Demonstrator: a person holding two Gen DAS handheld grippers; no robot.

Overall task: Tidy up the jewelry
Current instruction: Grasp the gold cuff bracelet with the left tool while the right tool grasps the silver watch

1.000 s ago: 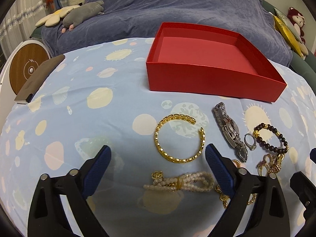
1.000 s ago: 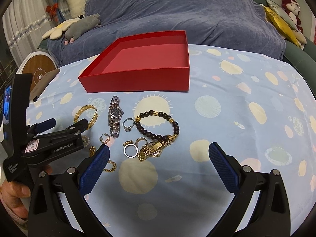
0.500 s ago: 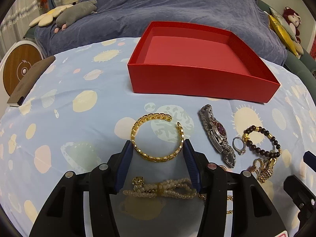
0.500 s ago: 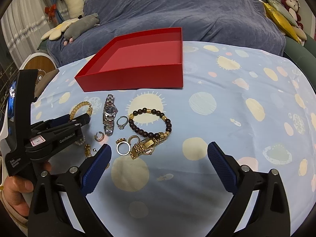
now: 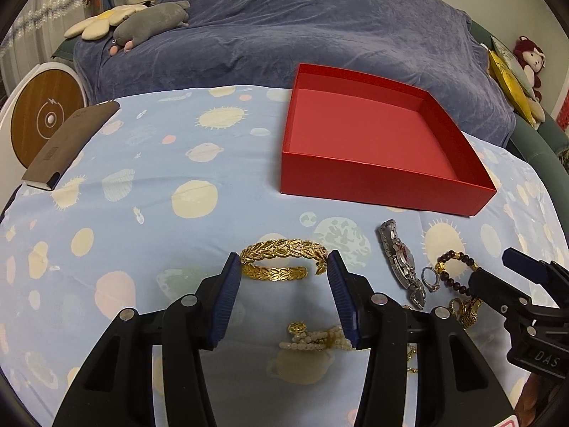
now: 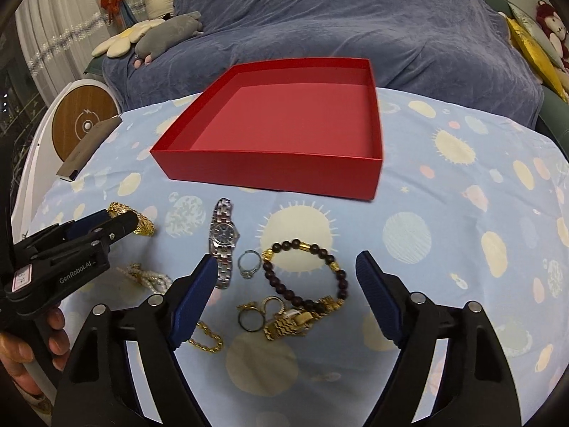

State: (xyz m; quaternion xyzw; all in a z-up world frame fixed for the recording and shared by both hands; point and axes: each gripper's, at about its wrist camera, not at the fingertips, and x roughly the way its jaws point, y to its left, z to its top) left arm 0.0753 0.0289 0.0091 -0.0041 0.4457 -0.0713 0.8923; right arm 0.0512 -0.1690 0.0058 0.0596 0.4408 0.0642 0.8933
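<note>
On a light blue sun-and-planet cloth stands an open red box (image 5: 373, 178), also in the right wrist view (image 6: 270, 174). My left gripper (image 5: 282, 264) is shut on a gold leaf-pattern bangle (image 5: 284, 249), which is tilted and raised off the cloth. That same gripper (image 6: 117, 219) shows at the left with the bangle (image 6: 142, 226). My right gripper (image 6: 286, 263) hovers over a dark bead bracelet (image 6: 281, 286), a gold watch (image 6: 288, 323) and a ring (image 6: 249, 265). Its jaws are closing and its pads touch nothing.
A silver watch (image 6: 222, 235), a pearl bracelet (image 5: 316, 341) and a gold chain (image 6: 206, 341) lie near the grippers. A brown flat case (image 5: 71, 146) and a round wooden-topped device (image 5: 42, 121) sit at the far left. A blue-covered bed (image 5: 320, 28) lies behind.
My left jaws closed onto the gold bangle and lifted it, tipping it up. My right gripper slid left over the bead bracelet pile and its jaws narrowed.
</note>
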